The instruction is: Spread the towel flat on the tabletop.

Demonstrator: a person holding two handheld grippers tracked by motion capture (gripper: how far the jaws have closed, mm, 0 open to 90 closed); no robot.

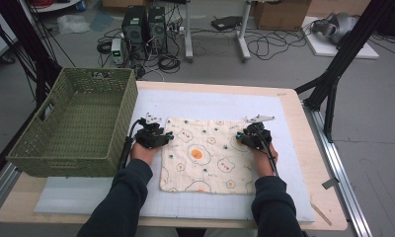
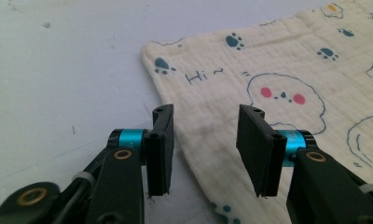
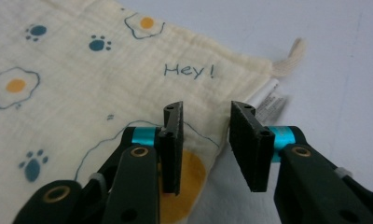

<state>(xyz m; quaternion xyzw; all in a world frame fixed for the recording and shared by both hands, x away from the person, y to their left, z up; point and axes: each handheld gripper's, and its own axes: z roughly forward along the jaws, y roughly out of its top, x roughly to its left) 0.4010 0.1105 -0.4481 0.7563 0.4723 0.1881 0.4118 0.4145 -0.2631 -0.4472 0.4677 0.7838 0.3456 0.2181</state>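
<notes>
White mat (image 1: 294, 163), cloth (image 1: 205, 153) edge under sleeves

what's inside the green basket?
Nothing visible inside the green woven basket: the high view shows bare weave on its floor and far walls. The strip of floor just behind its near wall is hidden from that camera, so something small and flat there can't be ruled out.
</notes>
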